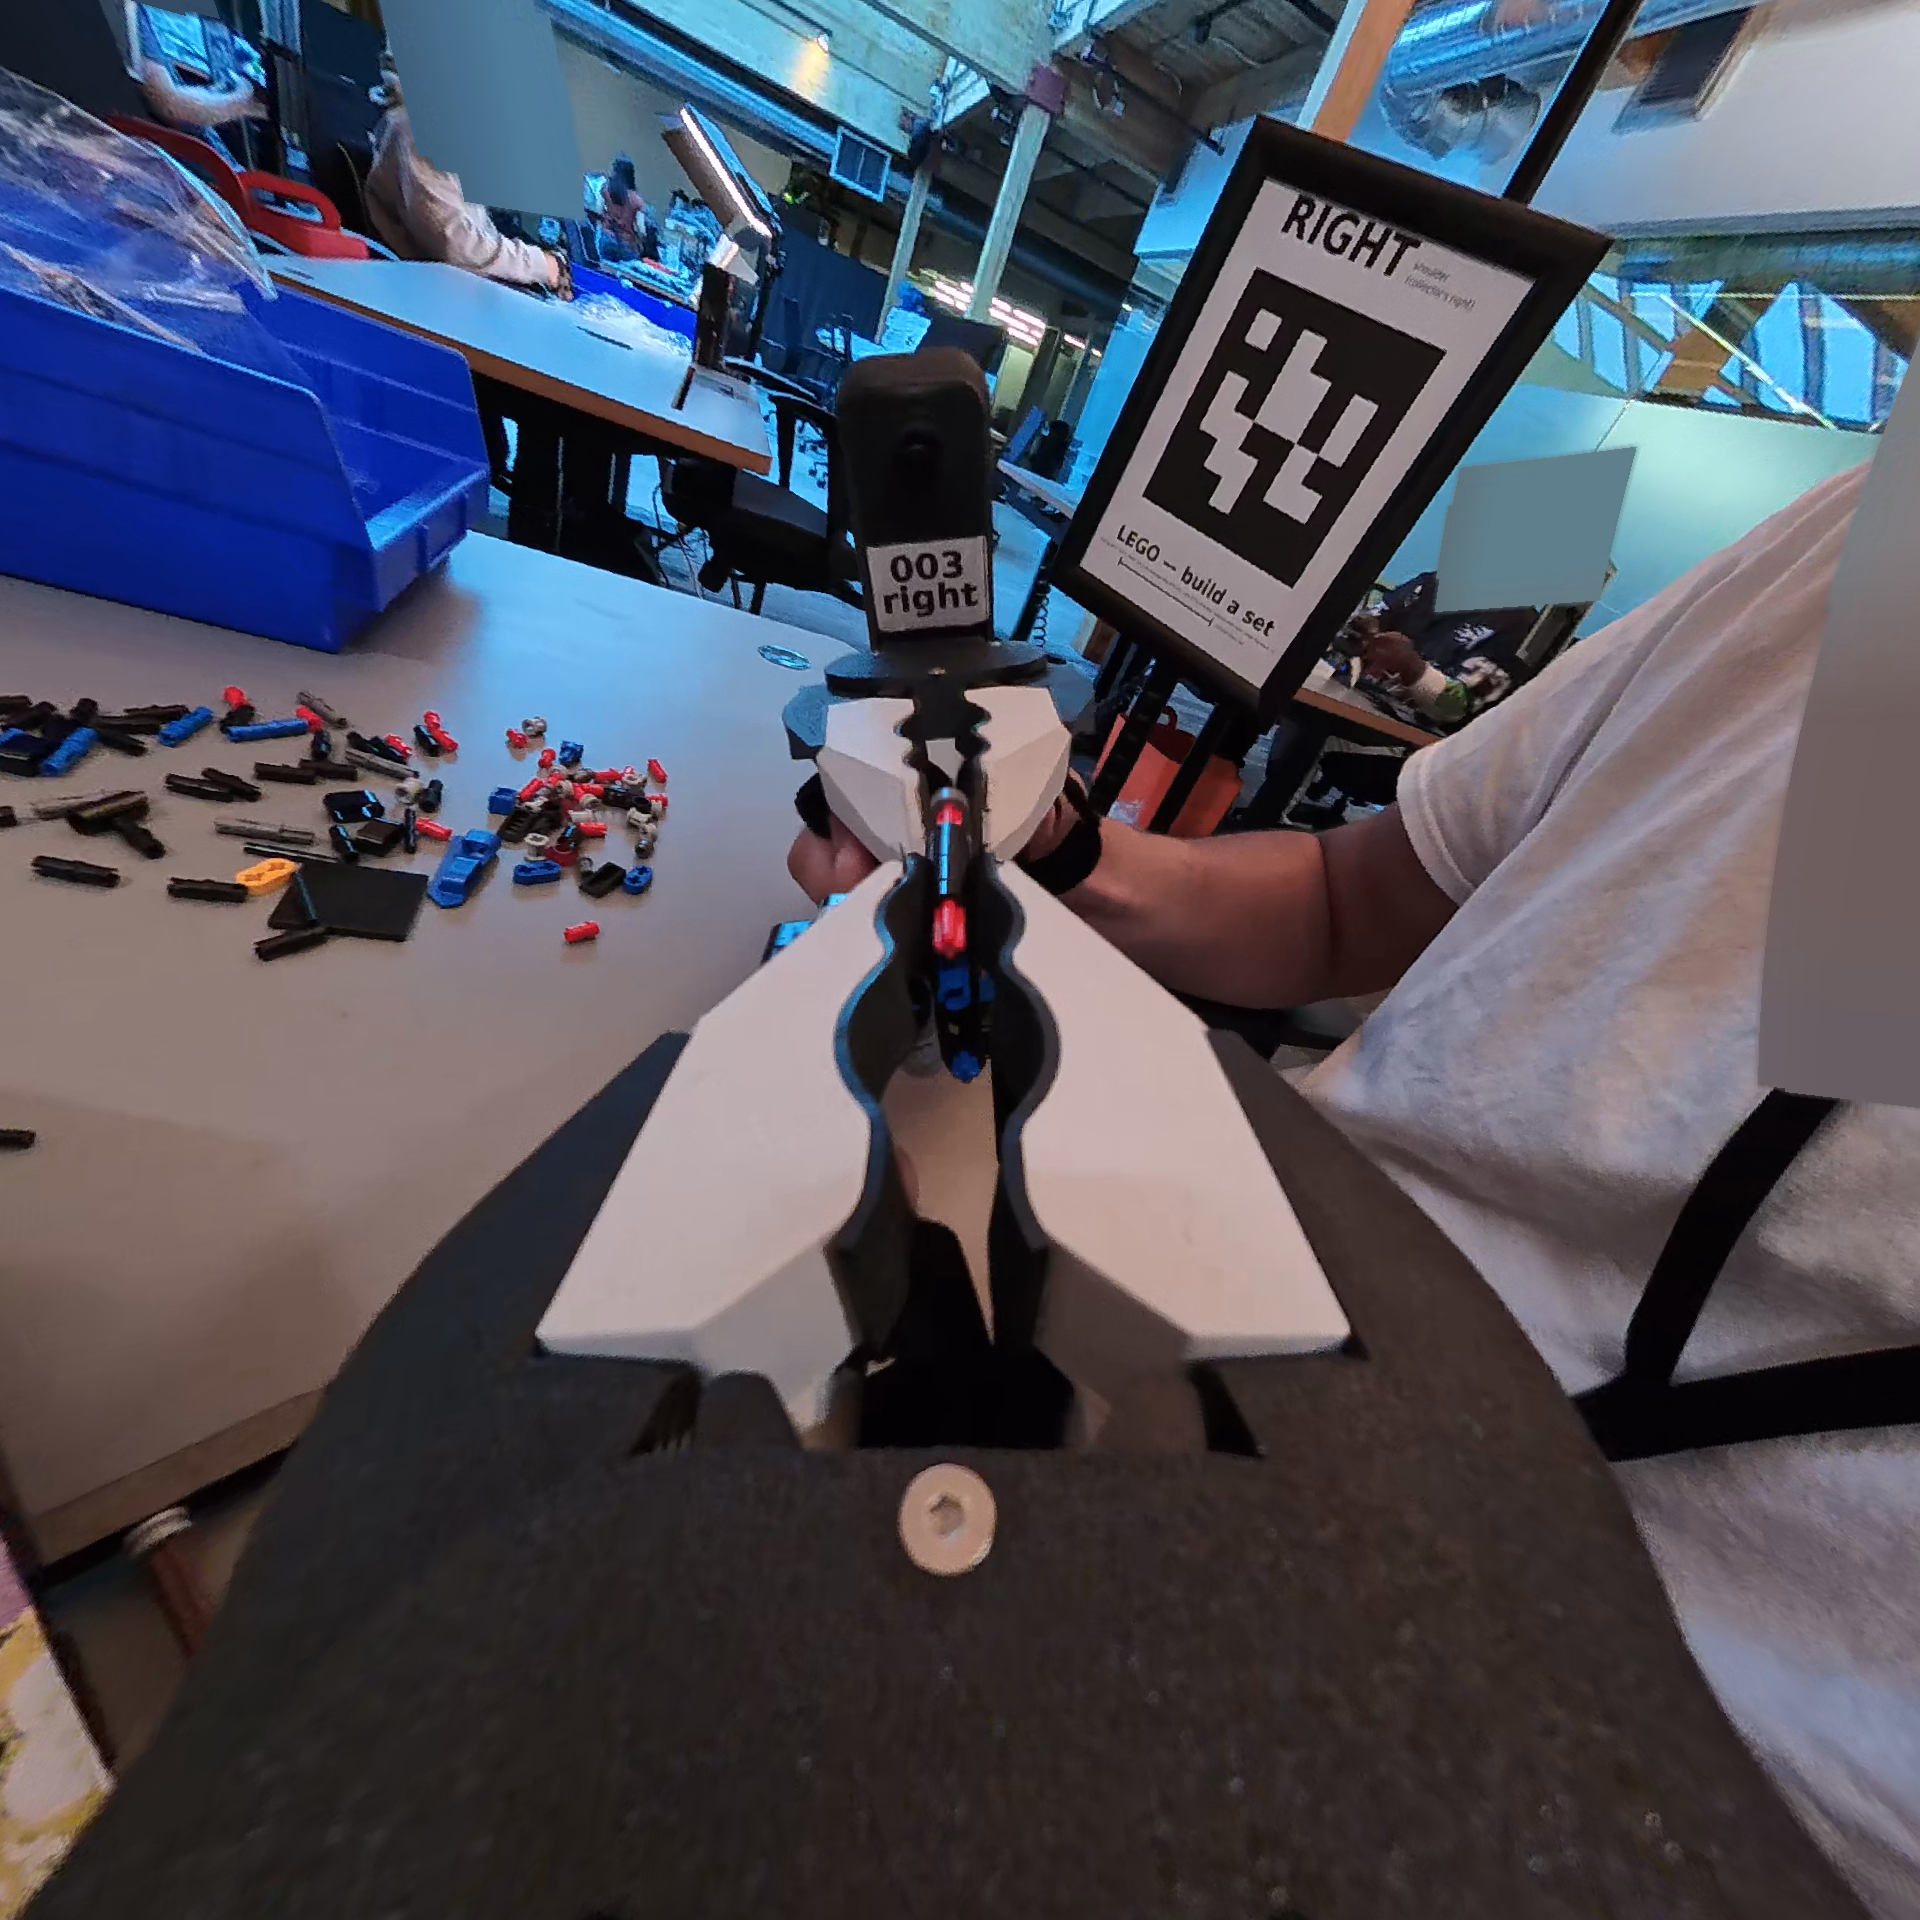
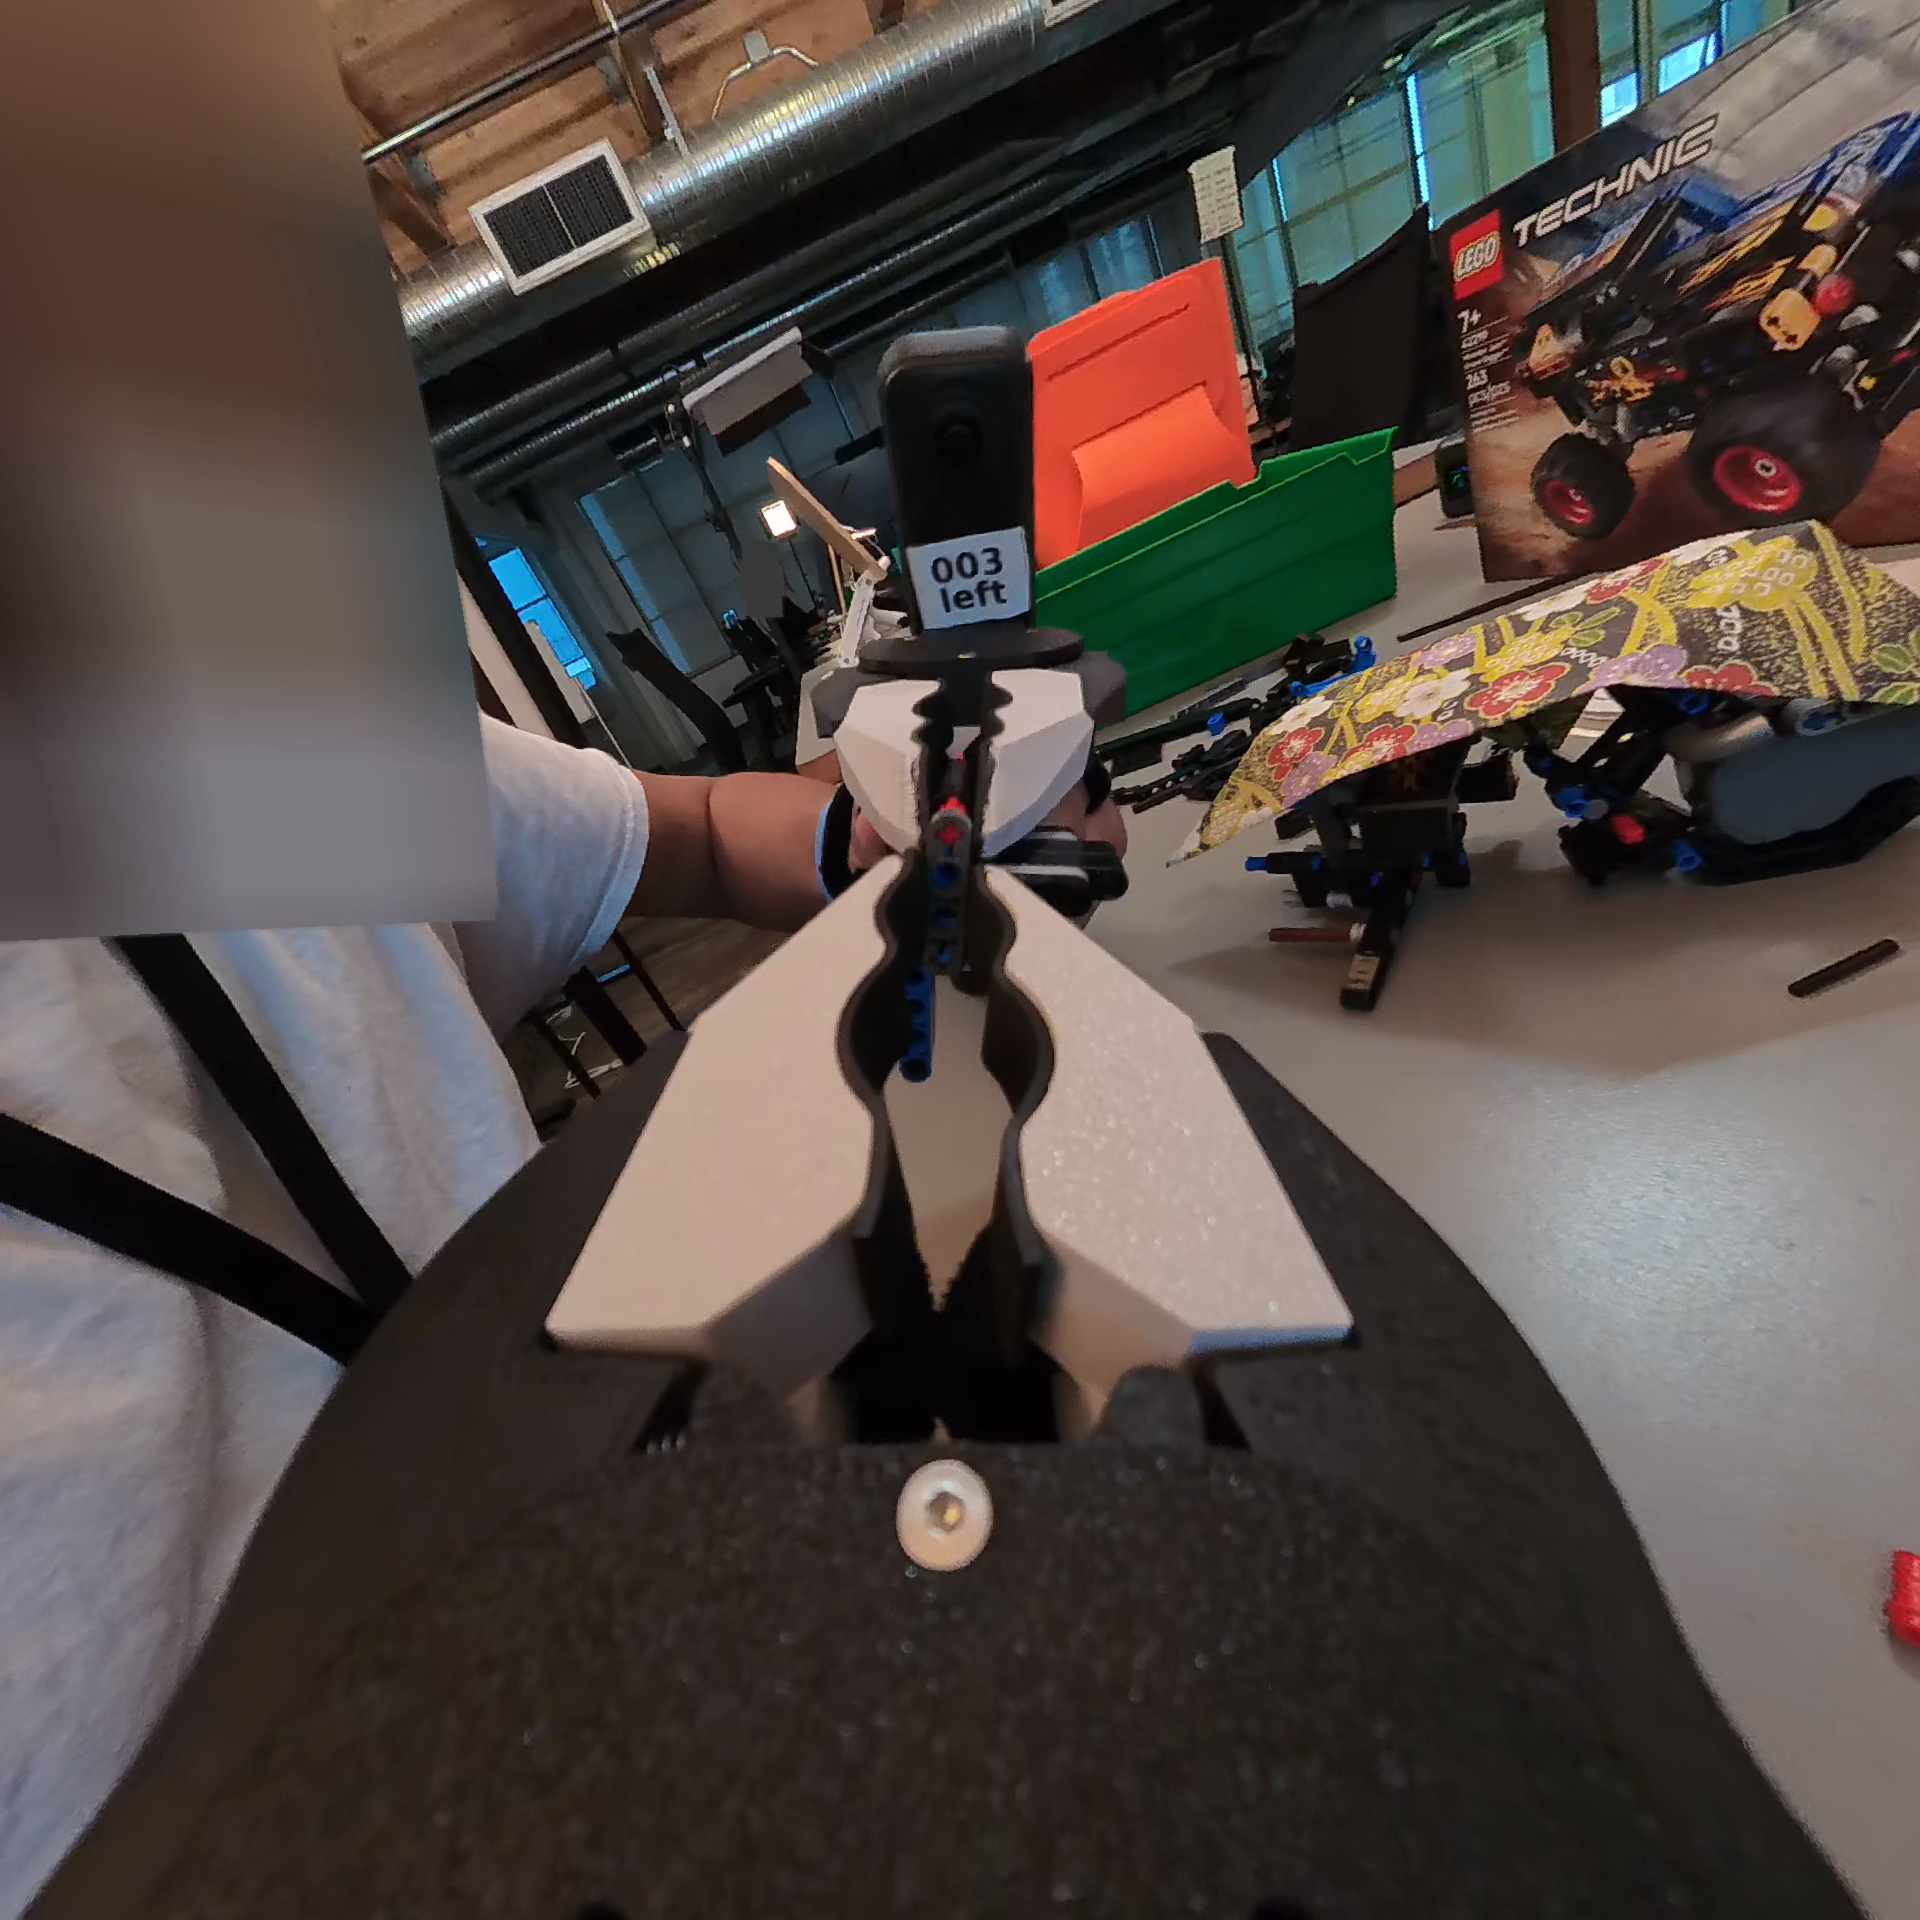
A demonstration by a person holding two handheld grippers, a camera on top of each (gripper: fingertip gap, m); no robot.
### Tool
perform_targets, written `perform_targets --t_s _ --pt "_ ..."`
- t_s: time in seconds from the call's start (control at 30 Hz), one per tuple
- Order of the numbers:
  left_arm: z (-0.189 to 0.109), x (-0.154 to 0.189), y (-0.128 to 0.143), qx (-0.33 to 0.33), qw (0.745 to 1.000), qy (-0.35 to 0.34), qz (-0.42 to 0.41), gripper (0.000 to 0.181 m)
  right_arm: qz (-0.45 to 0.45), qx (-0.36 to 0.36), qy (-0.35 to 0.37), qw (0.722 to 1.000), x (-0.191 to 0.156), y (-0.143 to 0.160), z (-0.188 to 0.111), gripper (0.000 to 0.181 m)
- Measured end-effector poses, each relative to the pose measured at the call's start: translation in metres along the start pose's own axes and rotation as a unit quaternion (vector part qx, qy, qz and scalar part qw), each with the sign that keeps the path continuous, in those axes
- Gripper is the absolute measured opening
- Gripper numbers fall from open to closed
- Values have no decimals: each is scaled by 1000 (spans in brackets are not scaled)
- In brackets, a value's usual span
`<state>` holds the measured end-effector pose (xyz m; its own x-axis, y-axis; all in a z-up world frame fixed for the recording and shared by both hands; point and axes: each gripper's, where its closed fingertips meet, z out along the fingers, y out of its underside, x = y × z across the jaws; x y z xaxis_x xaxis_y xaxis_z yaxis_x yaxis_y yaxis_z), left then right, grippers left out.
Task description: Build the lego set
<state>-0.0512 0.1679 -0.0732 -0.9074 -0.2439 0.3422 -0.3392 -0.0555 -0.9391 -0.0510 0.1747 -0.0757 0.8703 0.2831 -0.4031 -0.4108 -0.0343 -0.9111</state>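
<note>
Carefully now: my left gripper [image 1: 951, 997] is clamped on a slim black beam with blue and red pins [image 1: 948, 935], and my right gripper [image 2: 940, 935] pinches its far end. I'd keep both tips aligned (no twisting). Beyond, left, loose pieces [image 1: 343, 821] litter the grey table [image 1: 312, 1091].

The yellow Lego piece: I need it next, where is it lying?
In the left wrist view, the yellow piece lies on the grey table, left of the grippers, at the near edge of the loose parts, touching the flat black plate.
</note>
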Motion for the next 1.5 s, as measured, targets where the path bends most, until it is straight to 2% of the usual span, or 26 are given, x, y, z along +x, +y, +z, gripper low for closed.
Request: perform_targets --t_s 0.2,0.3,0.5,0.63,1.1,1.33,1.5 --pt "3 1 1 2 999 -17 32 6 1 -6 -3 1000 -1 2 0 6" --pt "3 1 -2 13 1000 -17 22 5 -4 5 -2 1000 -2 -1 0 5" --pt "-1 -4 2 -19 1000 -5 6 5 28 -15 -6 999 4 2 2 6" --pt "1 0 11 -44 999 5 15 5 13 -6 -8 1000 0 0 1 6" --pt "-1 3 10 -47 999 14 10 5 -6 -13 -7 1000 -2 3 -2 6" --pt "2 9 29 -115 992 16 57 5 0 -83 -21 996 -6 22 0 6" --pt "2 7 26 -113 992 11 56 5 14 -77 -27 997 -6 21 0 6"
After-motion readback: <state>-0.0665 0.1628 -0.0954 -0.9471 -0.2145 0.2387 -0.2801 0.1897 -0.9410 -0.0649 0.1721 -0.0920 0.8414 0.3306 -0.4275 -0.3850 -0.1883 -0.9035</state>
